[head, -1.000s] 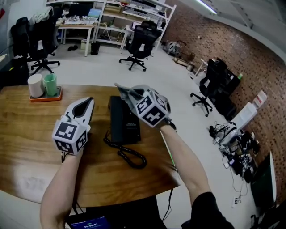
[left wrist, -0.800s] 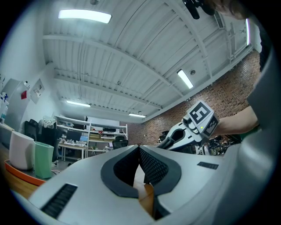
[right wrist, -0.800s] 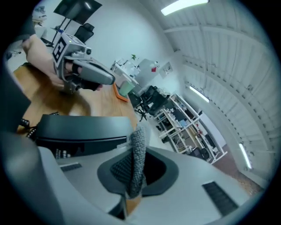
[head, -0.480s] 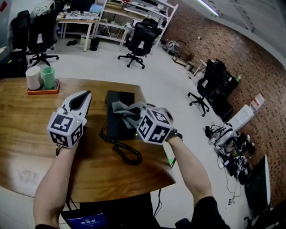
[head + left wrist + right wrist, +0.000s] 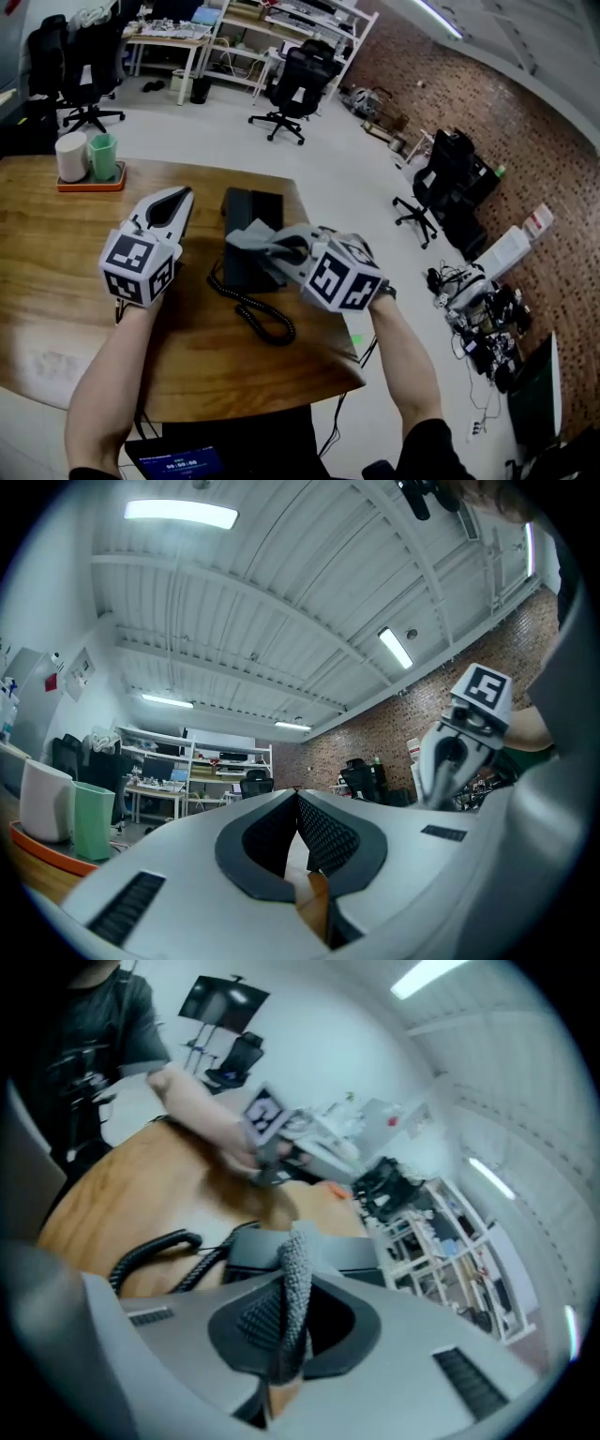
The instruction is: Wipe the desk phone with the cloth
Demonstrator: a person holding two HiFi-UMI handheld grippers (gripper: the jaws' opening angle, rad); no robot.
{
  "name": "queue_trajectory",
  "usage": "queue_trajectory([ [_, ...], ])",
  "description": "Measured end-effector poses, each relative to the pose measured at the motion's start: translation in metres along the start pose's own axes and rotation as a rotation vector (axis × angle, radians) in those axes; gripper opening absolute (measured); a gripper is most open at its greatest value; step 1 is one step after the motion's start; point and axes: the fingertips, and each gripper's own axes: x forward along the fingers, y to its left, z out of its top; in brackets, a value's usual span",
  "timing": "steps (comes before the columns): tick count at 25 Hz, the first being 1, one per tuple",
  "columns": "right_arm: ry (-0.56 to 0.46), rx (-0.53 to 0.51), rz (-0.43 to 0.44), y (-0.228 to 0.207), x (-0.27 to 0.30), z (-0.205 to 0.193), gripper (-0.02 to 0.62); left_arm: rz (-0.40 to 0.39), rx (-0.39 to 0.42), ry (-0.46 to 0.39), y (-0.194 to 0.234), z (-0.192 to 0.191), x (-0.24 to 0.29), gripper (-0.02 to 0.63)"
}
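Note:
A black desk phone (image 5: 246, 246) lies on the wooden desk (image 5: 56, 309), its coiled cord (image 5: 251, 309) looping toward the desk's near edge. My right gripper (image 5: 274, 244) is shut on a grey cloth (image 5: 253, 234) that rests on the phone's top. In the right gripper view the cloth (image 5: 295, 1288) stands pinched between the jaws, with the phone (image 5: 309, 1255) and cord (image 5: 155, 1251) just beyond. Left of the phone, my left gripper (image 5: 178, 202) hovers shut and empty; its jaws (image 5: 298, 803) meet with nothing between them.
An orange tray (image 5: 89, 183) holding a white cup (image 5: 71, 157) and a green cup (image 5: 103, 157) sits at the desk's far left. Office chairs (image 5: 295, 80) and shelving stand on the floor beyond. The desk's right edge lies close to the phone.
My right gripper has come down and toward me, dragging the cloth across the phone's top. The left gripper has stayed nearly where it was.

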Motion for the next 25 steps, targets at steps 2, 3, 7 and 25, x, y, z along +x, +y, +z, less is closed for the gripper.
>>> queue_trajectory([
  [2,-0.048,0.15,-0.185,-0.056,0.003,-0.002,0.026,0.001,0.0,0.002,0.0,-0.001,-0.001,-0.002],
  [3,-0.056,0.209,-0.258,-0.078,0.006,-0.006,0.026,0.001,-0.001,0.001,0.0,-0.001,-0.002,-0.002],
  [7,-0.026,0.34,-0.371,-0.123,0.027,-0.029,0.026,-0.001,-0.004,-0.003,-0.002,-0.001,-0.001,-0.002],
  [25,0.071,-0.115,0.067,0.062,-0.002,-0.02,0.026,-0.006,-0.001,-0.001,0.0,0.002,-0.002,-0.002],
])
